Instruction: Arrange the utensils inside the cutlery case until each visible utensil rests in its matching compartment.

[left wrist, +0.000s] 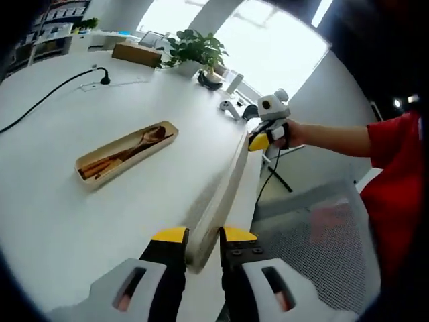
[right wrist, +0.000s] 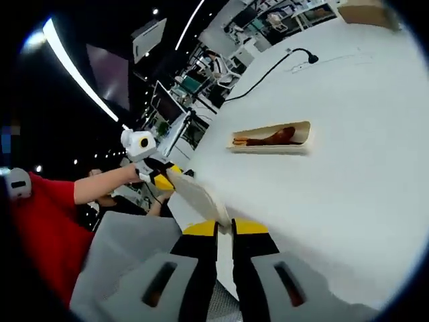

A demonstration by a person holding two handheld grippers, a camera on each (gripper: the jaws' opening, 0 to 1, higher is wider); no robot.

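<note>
both grippers clamp the ends of the long pale case lid point(left wrist: 221, 201): left gripper point(left wrist: 203, 236) near end, right gripper point(right wrist: 224, 228) far end; open cutlery case point(left wrist: 125, 153) with wooden utensils point(left wrist: 127, 151) lies ahead-left of the left gripper

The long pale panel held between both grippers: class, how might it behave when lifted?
The long pale panel is probably stiff: it spans straight from left gripper to right gripper without sagging. Likely light, being thin. Its smooth narrow edges could slip from the jaws.
</note>
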